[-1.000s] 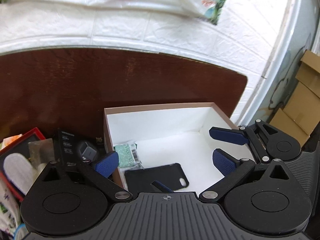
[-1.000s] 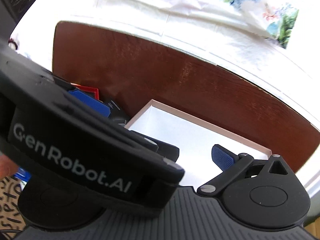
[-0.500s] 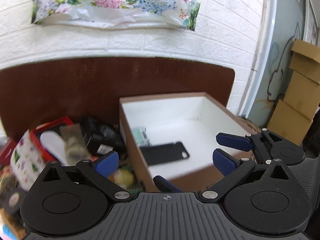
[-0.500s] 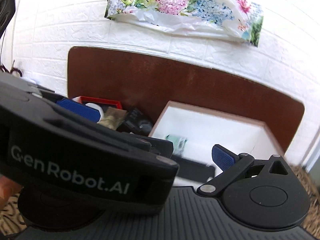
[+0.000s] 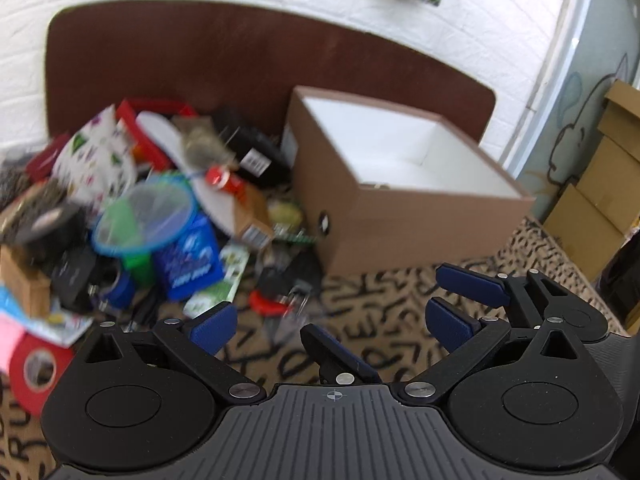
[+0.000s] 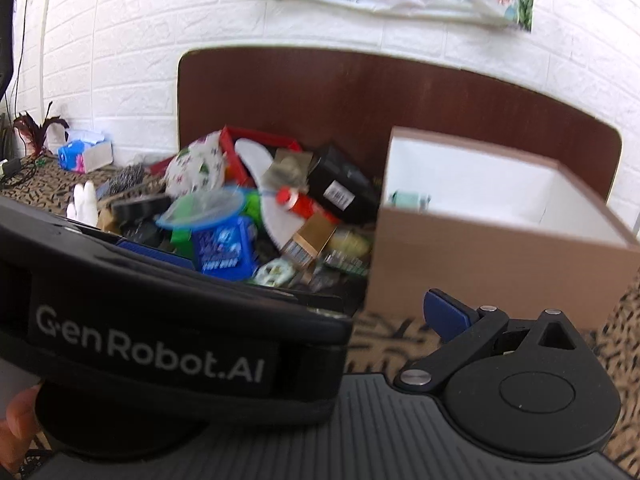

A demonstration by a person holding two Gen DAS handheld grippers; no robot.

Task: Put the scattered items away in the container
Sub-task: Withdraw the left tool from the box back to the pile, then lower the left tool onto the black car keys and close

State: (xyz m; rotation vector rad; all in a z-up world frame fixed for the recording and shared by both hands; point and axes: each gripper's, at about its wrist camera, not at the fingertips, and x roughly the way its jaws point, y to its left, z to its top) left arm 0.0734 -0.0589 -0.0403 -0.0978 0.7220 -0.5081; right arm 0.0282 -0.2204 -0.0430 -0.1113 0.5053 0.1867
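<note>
Here, the left gripper (image 5: pixel 332 326) gapes wide and empty before the right gripper (image 5: pixel 400 312), also spread, holding nothing. A blurred heap of clutter (image 5: pixel 160 216) lies just left of the brown box (image 5: pixel 400 224).

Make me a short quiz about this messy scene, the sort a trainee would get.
1. True or false: the brown box stands to the right of the pile of clutter.
2. Which colour is the inside of the box? A red, B white, C green.
3. Fill in: the left gripper is open and holds ____.

Key: 1 true; 2 B; 3 nothing.
</note>
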